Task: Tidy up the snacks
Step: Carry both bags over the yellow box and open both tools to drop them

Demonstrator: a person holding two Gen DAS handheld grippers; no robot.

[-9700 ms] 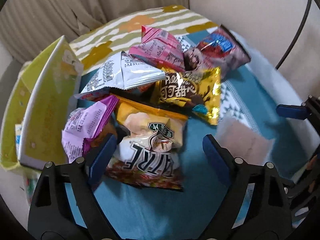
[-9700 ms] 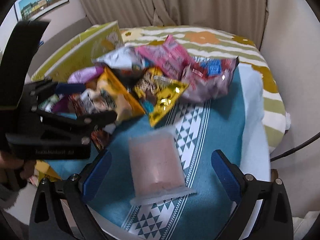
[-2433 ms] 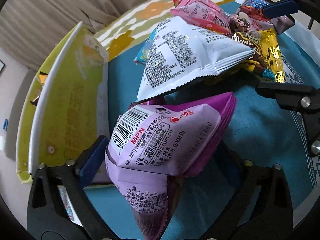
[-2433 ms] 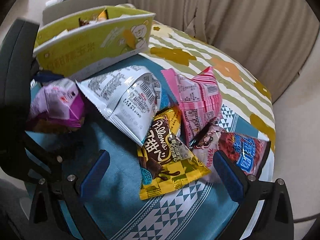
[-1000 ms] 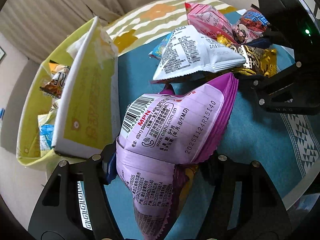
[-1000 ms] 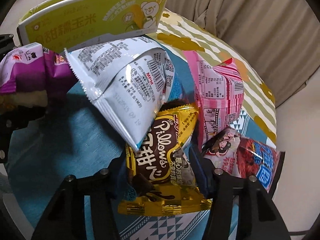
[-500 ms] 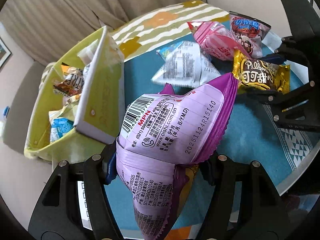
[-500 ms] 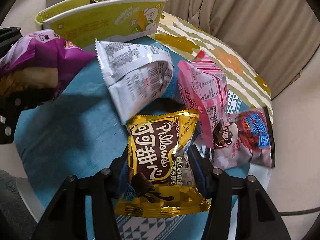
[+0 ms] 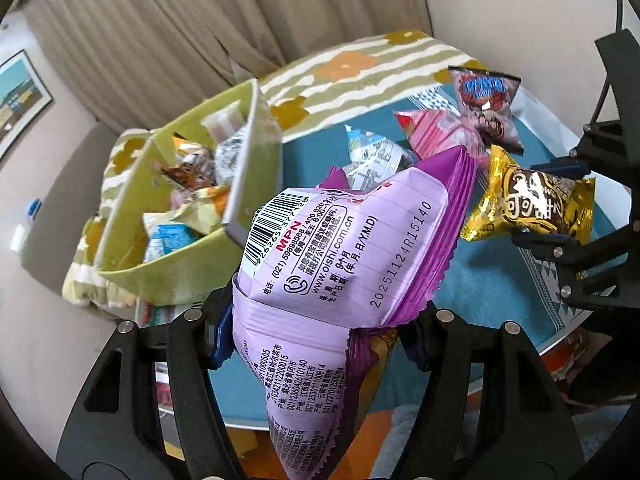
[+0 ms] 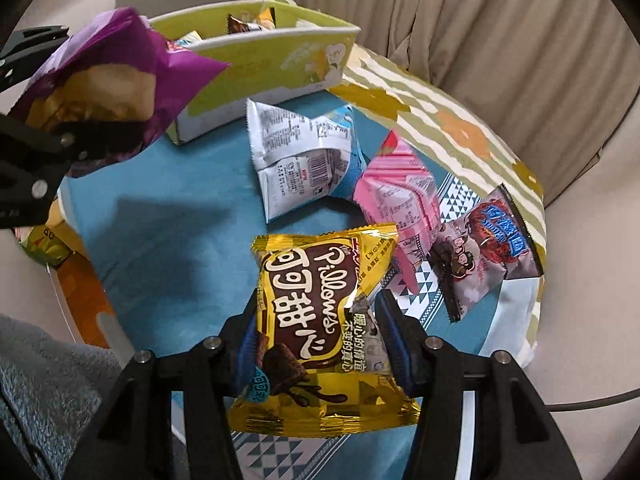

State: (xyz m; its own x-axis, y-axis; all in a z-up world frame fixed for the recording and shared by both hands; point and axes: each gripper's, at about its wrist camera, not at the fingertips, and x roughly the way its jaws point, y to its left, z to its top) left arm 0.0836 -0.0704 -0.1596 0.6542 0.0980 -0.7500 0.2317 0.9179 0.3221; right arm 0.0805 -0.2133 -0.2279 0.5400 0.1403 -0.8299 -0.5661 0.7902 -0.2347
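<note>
Left gripper (image 9: pixel 320 340): jaws pinch a purple snack bag (image 9: pixel 344 264), held clear above the teal cloth (image 9: pixel 488 280); barcode and print face the camera. The same bag shows at far left in the right wrist view.

Right gripper (image 10: pixel 320 344): jaws pressed onto the sides of a gold Pillows bag (image 10: pixel 324 320), lifted off the cloth, label upright toward the camera. In the left wrist view this gold bag hangs at right, in the other tool's grip.

A grey-blue fleecy sleeve (image 10: pixel 48 392) sits at the near left edge of the right wrist view.

Mid-distance on the cloth, three bags lie loose: a white-and-blue bag (image 10: pixel 304 164) left of centre, a pink bag (image 10: pixel 400 200) touching its right side, and a grey bag with blue-and-red print (image 10: pixel 488 252) further right, overlapping the pink one's edge.

Beyond the white bag, far left: a yellow-green cardboard box (image 10: pixel 260 60), open at the top, with several wrapped snacks (image 9: pixel 188 184) inside.

Farther still: a green-striped flowered cover (image 10: pixel 452 128), then beige curtains (image 10: pixel 500 32). A framed picture (image 9: pixel 20 96) hangs on the far left wall.
</note>
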